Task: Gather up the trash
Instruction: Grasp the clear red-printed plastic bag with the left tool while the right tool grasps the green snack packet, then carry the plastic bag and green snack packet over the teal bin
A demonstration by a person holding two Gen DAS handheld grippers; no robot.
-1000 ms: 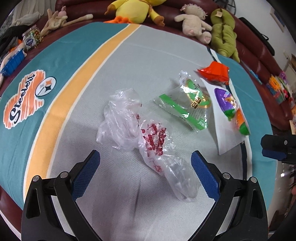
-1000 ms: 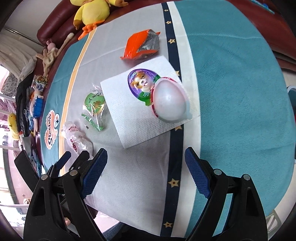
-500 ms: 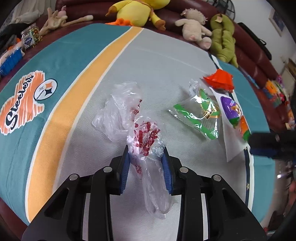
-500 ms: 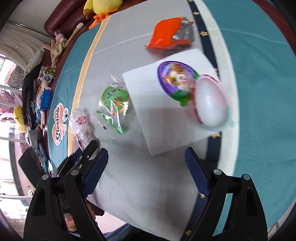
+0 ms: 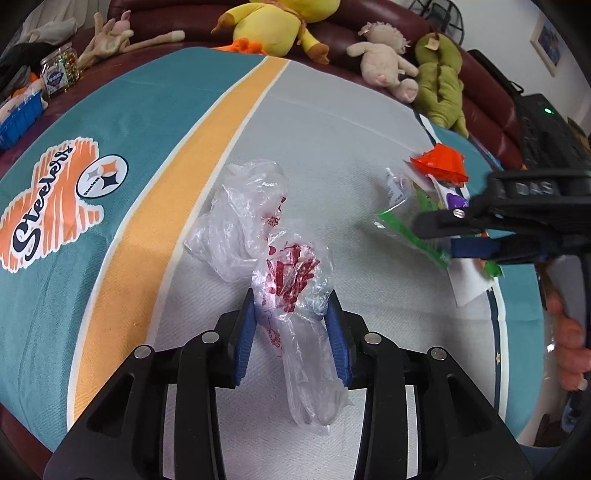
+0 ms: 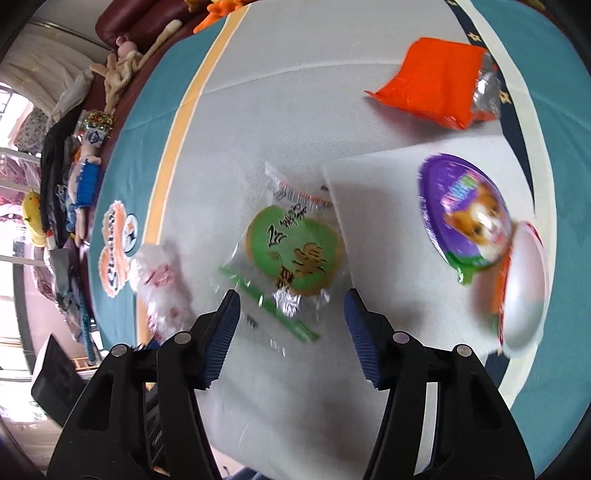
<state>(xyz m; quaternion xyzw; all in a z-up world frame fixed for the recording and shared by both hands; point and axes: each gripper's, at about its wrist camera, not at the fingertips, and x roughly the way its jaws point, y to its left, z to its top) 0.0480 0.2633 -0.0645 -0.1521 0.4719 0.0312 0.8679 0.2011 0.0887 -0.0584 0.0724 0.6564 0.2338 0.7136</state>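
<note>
My left hand-held gripper (image 5: 291, 321) is clamped on the clear plastic bag with red print (image 5: 288, 288); its blue pads (image 5: 246, 332) press the crumpled film from both sides, though the jaws are easing apart a little. The red printing on the bag is too creased to read. The bag lies on the grey middle band of a towel (image 5: 147, 122) spread under everything, and the towel's teal part carries an orange patch with "Steelers" in script (image 5: 44, 203) beside a round badge of three diamond stars. My right hand-held gripper (image 6: 291, 314) is released, its jaws closing, with the near edge of the green snack wrapper (image 6: 291, 254) between the pads but not yet pinched. That wrapper shows a green disc with dark characters I cannot make out through the blur. To its right a white paper napkin (image 6: 373, 206) holds a purple egg-shaped pack with a puppy picture (image 6: 465, 214) and a white half shell (image 6: 524, 288). Farther off lies an orange foil wrapper (image 6: 432, 85). In the left wrist view my right hand's tool shows the letters "DAS". Plush toys (image 5: 277, 22) line the dark red sofa behind.
</note>
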